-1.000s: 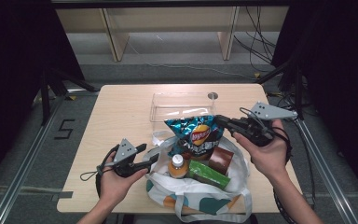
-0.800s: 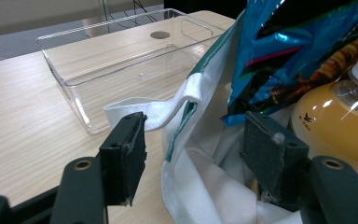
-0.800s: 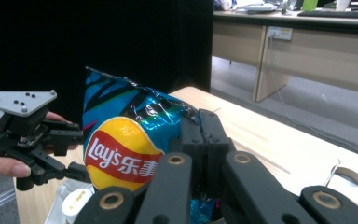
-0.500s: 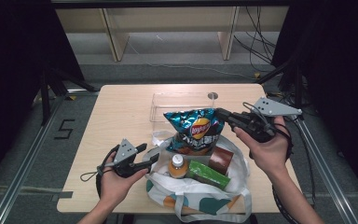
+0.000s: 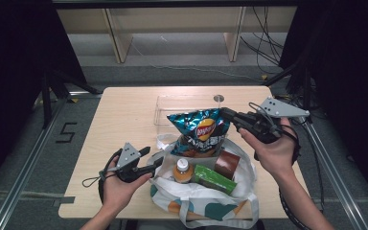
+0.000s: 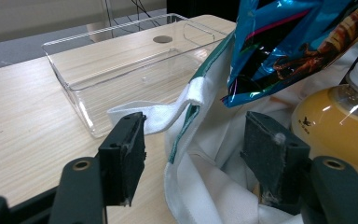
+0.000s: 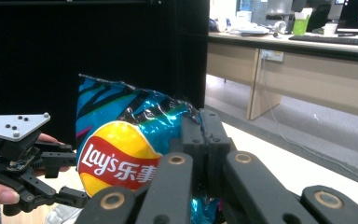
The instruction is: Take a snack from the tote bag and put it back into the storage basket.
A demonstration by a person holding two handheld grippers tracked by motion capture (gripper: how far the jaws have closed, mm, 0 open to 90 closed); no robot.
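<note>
Right claw (image 5: 226, 114), jaws clamped on the top corner of a blue chip bag (image 5: 200, 132), holds the bag above a white tote bag (image 5: 206, 201) on the wooden surface (image 5: 120, 120). At eight o'clock from the chips, the left claw (image 5: 154, 160) stands open astride the tote's rim, its pads (image 6: 123, 156) clear of the cloth. Inside the tote lie an orange bottle (image 5: 183, 171), a green box (image 5: 214, 178) and a brown packet (image 5: 227, 164). A clear tray (image 5: 165, 110) sits at twelve o'clock.
</note>
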